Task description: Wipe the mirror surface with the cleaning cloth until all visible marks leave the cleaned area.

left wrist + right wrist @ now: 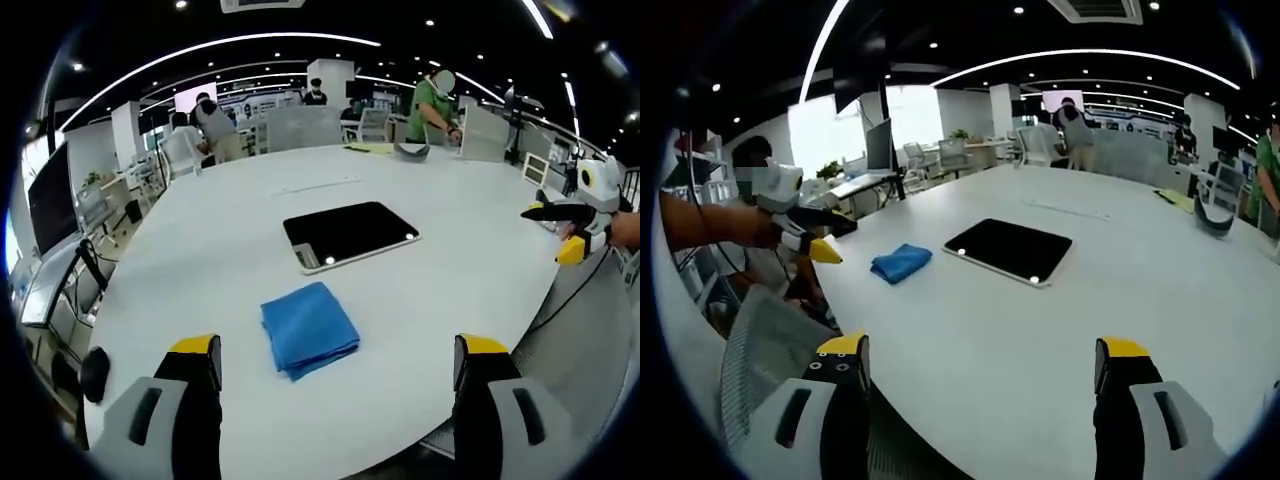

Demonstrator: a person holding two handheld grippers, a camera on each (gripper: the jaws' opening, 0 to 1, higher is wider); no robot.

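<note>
Holding your left hand-held gripper (338, 365) wide and empty above the bench (470, 250), you have the folded blue cleaning cloth (308, 328) lying just ahead between its jaws, with the dark mirror (350, 235) flat beyond it. Your right hand-held gripper (980, 365) is equally wide, empty. Wiping hasn't begun; next, lower onto the cloth and pinch it.

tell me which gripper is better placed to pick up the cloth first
Left, probably. In the left gripper view the folded blue cloth lies just ahead of the open left gripper, with the mirror beyond it. In the right gripper view the cloth sits far off to the side.
</note>
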